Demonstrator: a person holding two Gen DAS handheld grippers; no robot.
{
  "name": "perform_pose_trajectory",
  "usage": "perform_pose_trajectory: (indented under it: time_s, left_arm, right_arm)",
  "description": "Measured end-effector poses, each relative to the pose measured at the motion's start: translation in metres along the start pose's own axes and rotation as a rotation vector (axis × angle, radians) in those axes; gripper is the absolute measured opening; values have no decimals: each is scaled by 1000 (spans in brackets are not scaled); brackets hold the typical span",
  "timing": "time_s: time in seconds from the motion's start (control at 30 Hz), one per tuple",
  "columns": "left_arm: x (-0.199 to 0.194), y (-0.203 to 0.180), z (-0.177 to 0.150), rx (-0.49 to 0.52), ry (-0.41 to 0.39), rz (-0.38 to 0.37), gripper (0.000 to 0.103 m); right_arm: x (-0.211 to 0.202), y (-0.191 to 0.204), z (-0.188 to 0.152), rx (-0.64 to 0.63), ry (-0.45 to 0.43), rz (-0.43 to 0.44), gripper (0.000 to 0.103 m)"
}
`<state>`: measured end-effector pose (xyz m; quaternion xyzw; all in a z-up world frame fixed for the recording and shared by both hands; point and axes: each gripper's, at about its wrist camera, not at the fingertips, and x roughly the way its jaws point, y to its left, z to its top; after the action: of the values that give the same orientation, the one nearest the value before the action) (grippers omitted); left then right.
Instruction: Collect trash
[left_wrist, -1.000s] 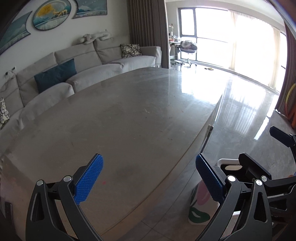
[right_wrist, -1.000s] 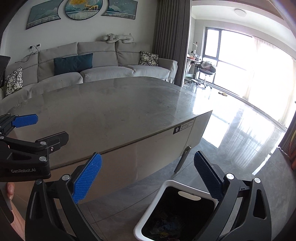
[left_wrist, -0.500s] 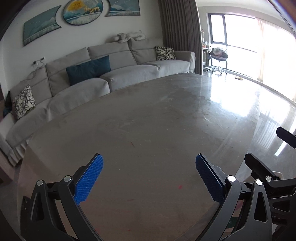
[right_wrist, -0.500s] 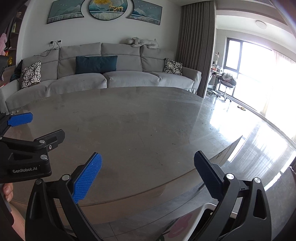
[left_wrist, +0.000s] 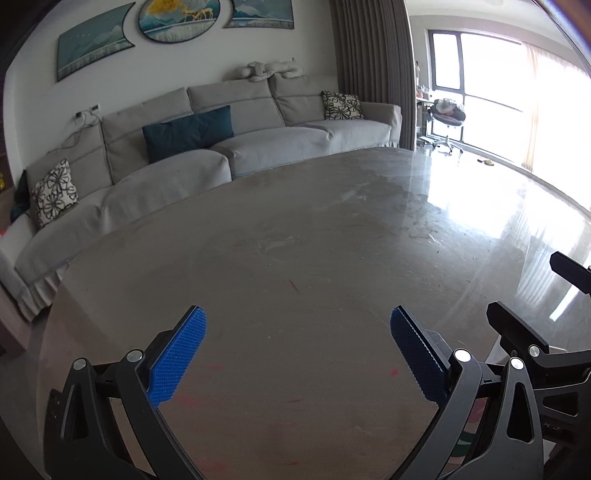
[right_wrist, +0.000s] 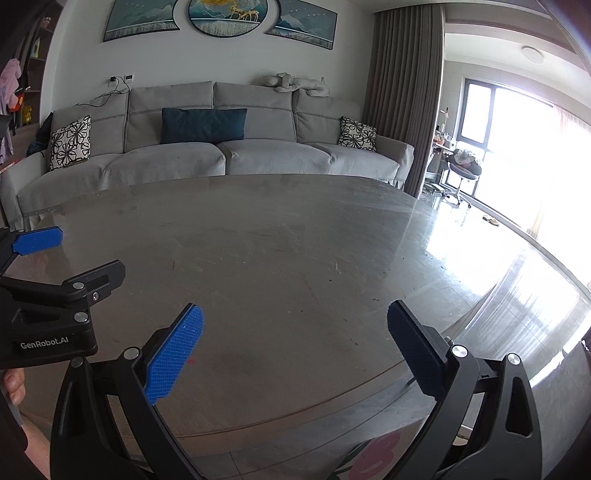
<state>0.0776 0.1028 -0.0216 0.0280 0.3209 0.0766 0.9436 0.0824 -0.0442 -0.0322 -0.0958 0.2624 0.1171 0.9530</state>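
As far as both wrist views show, the collecting looks done or close to it: left gripper (left_wrist: 297, 354), lower centre of its frame, has jaws wide apart and empty over the surface (left_wrist: 295, 258), which carries only faint red marks and scuffs, no trash visible. Right gripper (right_wrist: 295, 350) likewise has jaws apart, nothing held. A patterned bin (right_wrist: 373, 458) peeks in at the bottom edge below the surface rim; its contents can't be seen. Left to do: probably a final check.
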Motion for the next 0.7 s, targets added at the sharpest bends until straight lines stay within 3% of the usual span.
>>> perform_pose_trajectory:
  time_s: [0.43, 0.7]
  left_arm:
    - [-2, 4, -4, -1, -6, 4, 100]
    - [-2, 11, -6, -14, 6, -40, 99]
  right_arm:
    - [-1, 7, -2, -9, 3, -4, 99]
    - [-1, 9, -2, -15, 1, -5, 99]
